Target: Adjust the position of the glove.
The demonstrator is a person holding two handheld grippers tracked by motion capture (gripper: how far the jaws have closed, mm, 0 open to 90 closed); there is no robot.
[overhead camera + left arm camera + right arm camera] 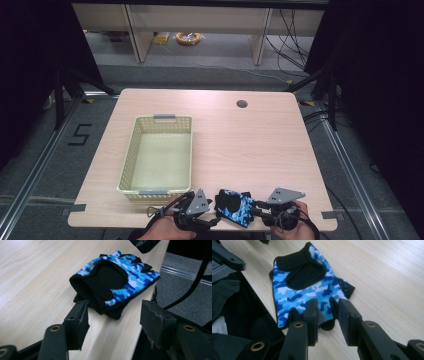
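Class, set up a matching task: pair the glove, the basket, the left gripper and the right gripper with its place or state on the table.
1 glove
2 basket
3 left gripper
4 right gripper

a empty, left of table
b jaws open, at the cuff end
c blue camouflage, near edge
d jaws around the finger end

Pairs: 1-c, 2-a, 3-b, 4-d

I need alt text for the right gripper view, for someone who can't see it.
A blue camouflage fingerless glove with black trim lies flat on a light wooden table near its edge. The right tool rises from the bottom, its two black jaws set around one of the glove's short finger ends.
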